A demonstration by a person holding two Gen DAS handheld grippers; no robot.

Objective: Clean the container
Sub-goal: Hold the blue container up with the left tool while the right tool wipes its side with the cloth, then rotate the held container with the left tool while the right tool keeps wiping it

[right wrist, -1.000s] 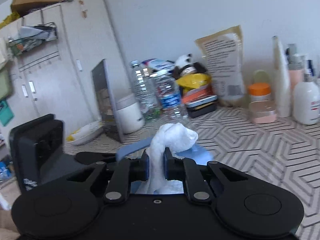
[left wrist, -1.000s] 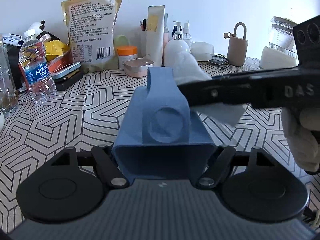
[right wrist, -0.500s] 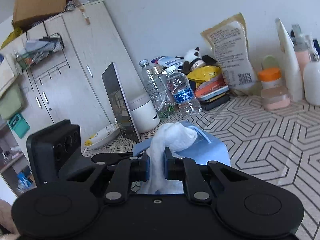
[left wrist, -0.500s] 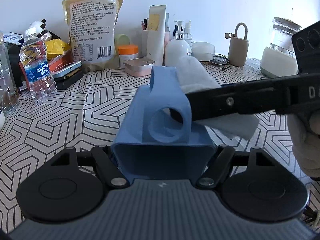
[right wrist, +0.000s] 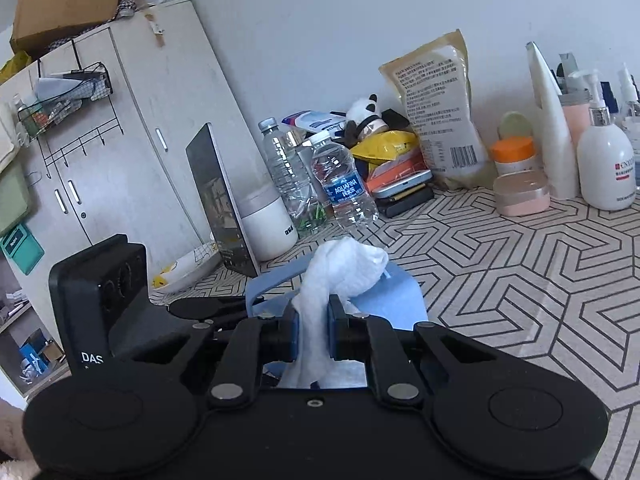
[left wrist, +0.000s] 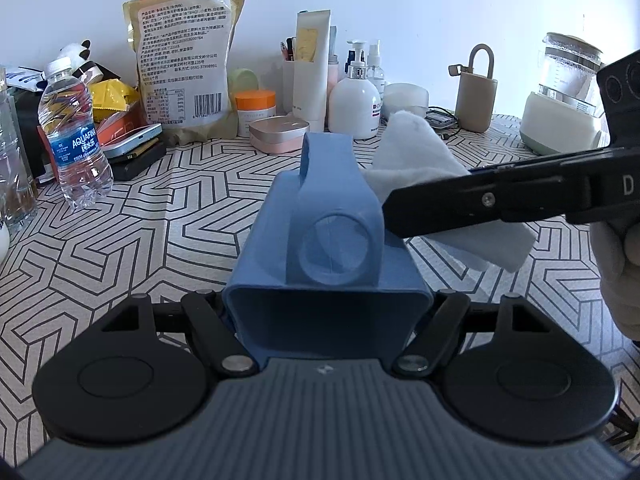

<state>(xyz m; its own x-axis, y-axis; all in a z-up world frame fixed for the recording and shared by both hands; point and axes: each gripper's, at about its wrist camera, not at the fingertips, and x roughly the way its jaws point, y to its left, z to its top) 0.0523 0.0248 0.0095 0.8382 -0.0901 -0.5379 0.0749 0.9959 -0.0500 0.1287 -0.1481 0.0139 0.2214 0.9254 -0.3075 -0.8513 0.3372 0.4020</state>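
A blue plastic container lies on its side with its open mouth toward the left wrist camera, a round ring and a loop handle on top. My left gripper is shut on its two side walls near the mouth. My right gripper is shut on a white cloth. In the left wrist view one of the right gripper's fingers reaches in from the right. There the white cloth rests against the container's upper right side. The right wrist view shows the container just under the cloth.
A patterned table carries a water bottle, a snack bag, a pink tin, a white pump bottle and a kettle along the back. A gloved hand holds the right gripper. A dark panel leans at left.
The right gripper and its cloth have drawn back to the right, off the container's round ring, and the cloth now sits on the right side. The left gripper still holds the container.
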